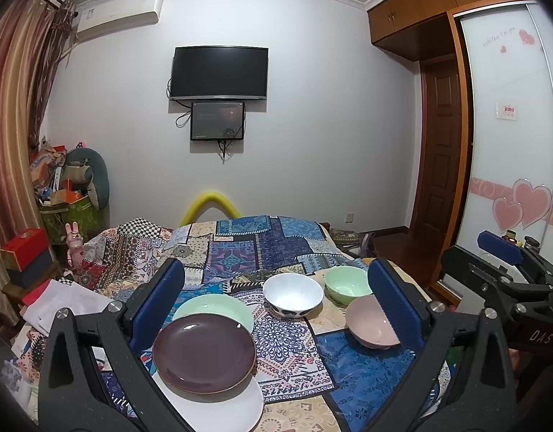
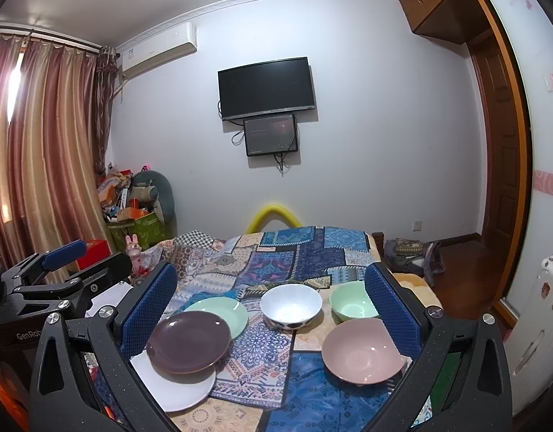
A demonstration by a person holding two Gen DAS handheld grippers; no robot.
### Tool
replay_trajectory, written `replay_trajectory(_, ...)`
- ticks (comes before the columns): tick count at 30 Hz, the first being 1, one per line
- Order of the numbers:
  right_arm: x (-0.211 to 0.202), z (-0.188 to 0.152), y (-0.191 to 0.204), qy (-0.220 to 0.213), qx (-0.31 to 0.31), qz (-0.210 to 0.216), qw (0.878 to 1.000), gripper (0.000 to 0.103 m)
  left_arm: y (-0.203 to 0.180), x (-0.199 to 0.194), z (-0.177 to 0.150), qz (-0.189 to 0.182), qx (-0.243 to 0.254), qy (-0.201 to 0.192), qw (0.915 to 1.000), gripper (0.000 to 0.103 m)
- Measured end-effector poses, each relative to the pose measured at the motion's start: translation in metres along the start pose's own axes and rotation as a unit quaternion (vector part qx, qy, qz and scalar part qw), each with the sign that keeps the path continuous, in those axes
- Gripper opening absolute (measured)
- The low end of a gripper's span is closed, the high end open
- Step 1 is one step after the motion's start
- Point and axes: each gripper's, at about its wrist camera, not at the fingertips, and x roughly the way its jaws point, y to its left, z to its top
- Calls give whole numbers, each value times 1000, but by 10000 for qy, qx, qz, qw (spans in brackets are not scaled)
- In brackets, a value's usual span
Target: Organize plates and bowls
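Observation:
On the patchwork cloth lie three overlapping plates: a dark purple plate [image 1: 203, 352] [image 2: 188, 342] resting partly on a white plate [image 1: 219, 406] [image 2: 175, 387] and a mint green plate [image 1: 219, 309] [image 2: 222, 311]. Further right stand a white bowl [image 1: 293, 293] [image 2: 291, 305], a mint green bowl [image 1: 346, 282] [image 2: 352, 306] and a pink bowl [image 1: 371, 322] [image 2: 363, 351]. My left gripper [image 1: 276, 288] hovers open above the dishes, holding nothing. My right gripper [image 2: 273, 291] is open too, above the same dishes, holding nothing. Each gripper shows at the edge of the other's view.
The patchwork cloth [image 1: 269, 248] [image 2: 294, 252] covers a table or bed that ends toward the far wall. Boxes and bags [image 1: 67, 201] pile up at the left. A wardrobe [image 1: 507, 144] and a door stand at the right. A yellow foam tube [image 1: 210, 205] arches behind the far edge.

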Motion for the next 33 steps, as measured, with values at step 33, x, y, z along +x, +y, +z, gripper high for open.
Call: replay_trajectory(33,0,1,0,-44,7,4,10000,103,-2,-1,0,-9,9,-7,10000,103)
